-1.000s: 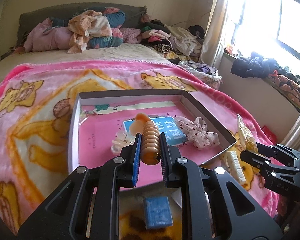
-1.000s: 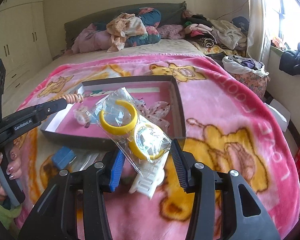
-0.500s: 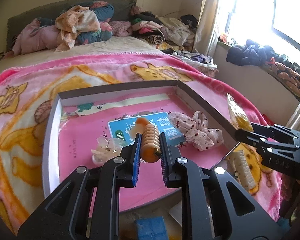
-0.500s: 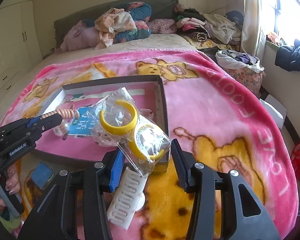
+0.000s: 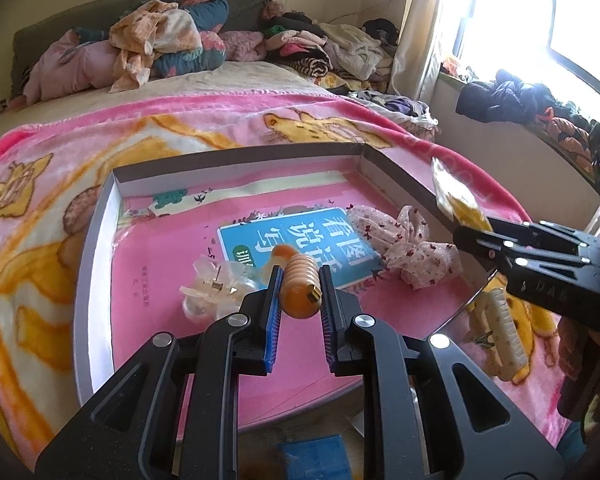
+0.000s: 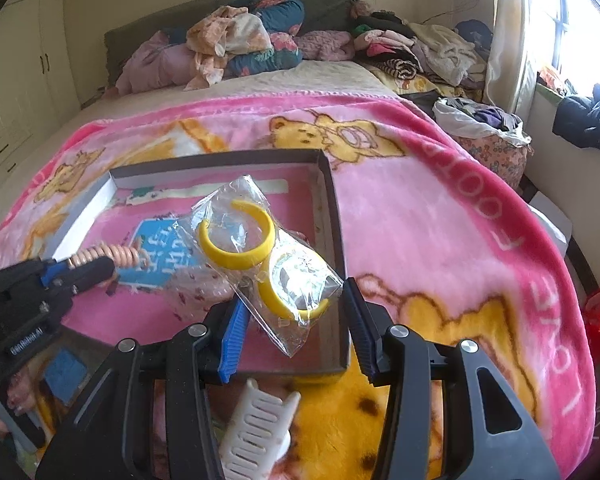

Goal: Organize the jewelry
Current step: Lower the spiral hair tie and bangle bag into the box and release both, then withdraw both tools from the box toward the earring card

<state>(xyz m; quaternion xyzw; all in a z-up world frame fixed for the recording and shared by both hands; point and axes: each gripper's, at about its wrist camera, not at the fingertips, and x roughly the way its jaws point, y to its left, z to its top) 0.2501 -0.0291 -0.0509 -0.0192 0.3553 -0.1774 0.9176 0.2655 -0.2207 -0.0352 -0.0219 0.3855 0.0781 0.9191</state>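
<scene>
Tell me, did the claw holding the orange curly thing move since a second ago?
Yes. The left claw, shut on the orange curly hair tie, went forward over the box. Before it was at the box's near edge; now it hangs inside, above the blue label.

Inside the shallow tray (image 5: 100, 240), the pink floor along the left wall and toward the near-left corner lies bare, giving open room to come down. The middle is taken: a clear hair claw (image 5: 212, 292) lies just left of centre, and a floral fabric bow (image 5: 404, 248) sits near the right wall. The strip along the far wall is free. Over the near-right corner the right gripper (image 6: 296, 316) hangs with its clear bag of yellow bangles (image 6: 260, 252), blocking that way in. Outside the near edge, a white comb clip (image 6: 256, 432) lies on the blanket (image 6: 440, 208), possibly touching the tray wall. The blanket right of the tray is open.
</scene>
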